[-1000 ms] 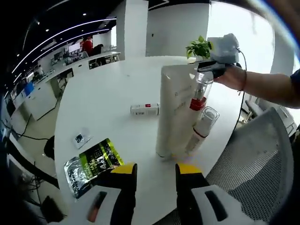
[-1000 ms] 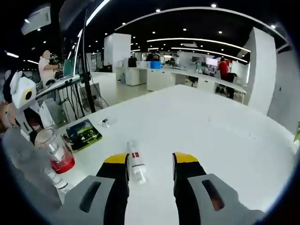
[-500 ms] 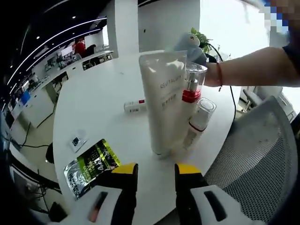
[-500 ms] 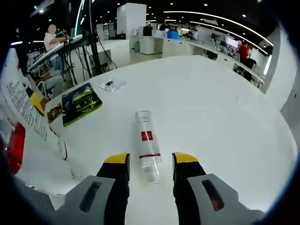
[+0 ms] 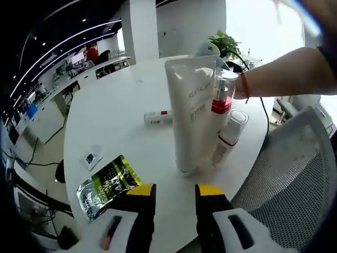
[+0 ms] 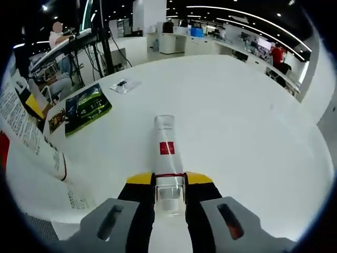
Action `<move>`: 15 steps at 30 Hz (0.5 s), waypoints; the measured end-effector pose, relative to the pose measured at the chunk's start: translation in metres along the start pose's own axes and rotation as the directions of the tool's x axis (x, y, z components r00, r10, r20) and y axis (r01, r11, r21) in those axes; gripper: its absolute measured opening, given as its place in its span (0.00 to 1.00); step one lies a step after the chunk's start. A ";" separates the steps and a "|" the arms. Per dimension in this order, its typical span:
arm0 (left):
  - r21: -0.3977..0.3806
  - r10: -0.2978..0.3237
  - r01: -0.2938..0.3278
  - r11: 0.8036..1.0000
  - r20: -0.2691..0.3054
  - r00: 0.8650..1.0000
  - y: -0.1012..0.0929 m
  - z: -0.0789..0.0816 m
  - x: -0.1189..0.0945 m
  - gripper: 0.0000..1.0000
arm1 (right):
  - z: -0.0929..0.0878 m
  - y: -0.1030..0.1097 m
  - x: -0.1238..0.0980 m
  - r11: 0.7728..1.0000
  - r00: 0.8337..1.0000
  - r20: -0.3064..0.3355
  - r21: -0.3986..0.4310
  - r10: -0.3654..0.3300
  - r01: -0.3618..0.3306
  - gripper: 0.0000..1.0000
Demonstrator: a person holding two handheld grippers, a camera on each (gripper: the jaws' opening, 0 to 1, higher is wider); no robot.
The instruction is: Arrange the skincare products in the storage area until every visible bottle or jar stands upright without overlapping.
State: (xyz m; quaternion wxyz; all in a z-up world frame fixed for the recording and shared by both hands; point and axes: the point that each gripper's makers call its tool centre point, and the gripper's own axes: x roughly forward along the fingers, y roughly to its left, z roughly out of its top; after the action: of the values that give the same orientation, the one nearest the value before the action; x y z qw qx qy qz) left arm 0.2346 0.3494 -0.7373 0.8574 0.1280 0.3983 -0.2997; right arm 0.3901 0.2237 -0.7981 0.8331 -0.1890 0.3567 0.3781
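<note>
A small clear bottle with a red label (image 6: 167,150) lies on its side on the white table (image 6: 237,105). My right gripper (image 6: 168,180) is shut on its near end. In the left gripper view the same small bottle (image 5: 158,117) lies behind a tall white tube (image 5: 192,116) that stands upright. Beside the tube stand a clear bottle with a red band (image 5: 221,100) and a shorter bottle with a clear cap (image 5: 227,138). My left gripper (image 5: 174,192) is open and holds nothing, just in front of the tube. The tube hides most of the right gripper.
A green packet (image 5: 105,184) and a small sachet (image 5: 92,157) lie left of the tube; both also lie left of the small bottle, the packet (image 6: 87,108) and the sachet (image 6: 124,84). A person's arm (image 5: 279,79) reaches in from the right. A mesh chair (image 5: 284,195) stands at the table edge.
My right gripper has moved forward onto the lying small bottle and closed on its end. The left gripper stays open, its view shifting only slightly.
</note>
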 end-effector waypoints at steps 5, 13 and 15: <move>-0.008 0.004 -0.004 1.000 -0.001 1.000 0.002 -0.001 0.000 0.30 | 0.000 -0.006 -0.003 0.999 0.999 -0.014 -0.005 -0.044 0.044 0.18; -0.007 0.001 -0.001 1.000 0.001 1.000 0.002 0.000 0.000 0.30 | 0.003 -0.012 -0.027 0.993 0.999 0.018 0.111 -0.044 0.041 0.18; -0.006 -0.001 0.001 1.000 0.003 1.000 0.002 0.000 0.000 0.30 | 0.002 -0.013 -0.036 0.991 0.999 0.021 0.123 -0.047 0.045 0.18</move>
State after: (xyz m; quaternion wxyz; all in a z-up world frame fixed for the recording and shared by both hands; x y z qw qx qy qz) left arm 0.2356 0.3509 -0.7372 0.8583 0.1247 0.3980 -0.2990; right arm 0.3839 0.1988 -0.7693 0.8558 -0.1414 0.3649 0.3384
